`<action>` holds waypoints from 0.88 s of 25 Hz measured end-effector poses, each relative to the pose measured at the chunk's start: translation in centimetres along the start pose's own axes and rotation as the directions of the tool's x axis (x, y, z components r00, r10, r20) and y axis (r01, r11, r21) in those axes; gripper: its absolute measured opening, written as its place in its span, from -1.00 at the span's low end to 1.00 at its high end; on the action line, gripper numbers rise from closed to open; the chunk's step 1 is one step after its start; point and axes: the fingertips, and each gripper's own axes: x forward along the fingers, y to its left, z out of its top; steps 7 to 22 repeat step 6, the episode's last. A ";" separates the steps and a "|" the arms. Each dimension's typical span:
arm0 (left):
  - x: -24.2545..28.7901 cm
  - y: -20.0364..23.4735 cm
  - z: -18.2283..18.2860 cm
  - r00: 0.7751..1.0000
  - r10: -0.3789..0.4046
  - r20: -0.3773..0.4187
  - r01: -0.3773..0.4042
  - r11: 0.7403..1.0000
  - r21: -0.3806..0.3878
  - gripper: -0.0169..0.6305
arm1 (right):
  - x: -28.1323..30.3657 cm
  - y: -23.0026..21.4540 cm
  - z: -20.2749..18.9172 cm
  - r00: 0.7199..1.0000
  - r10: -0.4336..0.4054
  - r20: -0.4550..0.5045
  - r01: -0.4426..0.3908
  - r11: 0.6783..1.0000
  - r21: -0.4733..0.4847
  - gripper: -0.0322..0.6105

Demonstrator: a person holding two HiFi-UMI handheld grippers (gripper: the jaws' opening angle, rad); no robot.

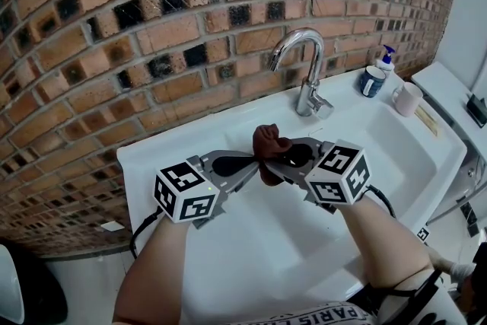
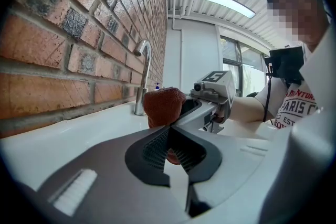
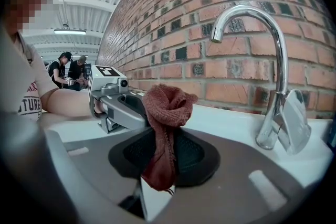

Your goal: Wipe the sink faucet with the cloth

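A rust-brown cloth (image 1: pixel 270 147) is bunched up over the white sink (image 1: pixel 396 164), just in front of the chrome faucet (image 1: pixel 306 68). Both grippers meet at it from either side. My left gripper (image 1: pixel 257 162) is shut on the cloth (image 2: pixel 163 105), whose bunch stands above the jaw tips. My right gripper (image 1: pixel 281 160) is also shut on the cloth (image 3: pixel 165 113), with a tail hanging down between its pads. The curved faucet (image 3: pixel 265 60) stands upright to the right of the cloth, apart from it; in the left gripper view the faucet (image 2: pixel 142 78) is beyond the cloth.
A brick wall (image 1: pixel 152 19) runs close behind the sink. A blue-capped soap bottle (image 1: pixel 374 77) and a white cup (image 1: pixel 407 97) stand on the sink's back right rim. The basin (image 1: pixel 266 240) lies below the grippers. Other people stand far off in the right gripper view.
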 end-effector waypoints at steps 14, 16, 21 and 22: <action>0.0 0.1 0.0 1.000 -0.001 -0.005 0.001 1.000 0.000 -0.93 | -0.1 0.0 0.1 1.000 -0.001 0.003 0.001 1.000 -0.004 -0.61; 0.0 0.1 0.0 1.000 -0.001 -0.005 0.001 1.000 0.000 -0.93 | -0.1 0.0 0.1 1.000 -0.001 0.003 0.001 1.000 -0.004 -0.61; 0.0 0.1 0.0 1.000 -0.001 -0.005 0.001 1.000 0.000 -0.93 | -0.1 0.0 0.1 1.000 -0.001 0.003 0.001 1.000 -0.004 -0.61; 0.0 0.1 0.0 1.000 -0.001 -0.005 0.001 1.000 0.000 -0.93 | -0.1 0.0 0.1 1.000 -0.001 0.003 0.001 1.000 -0.004 -0.61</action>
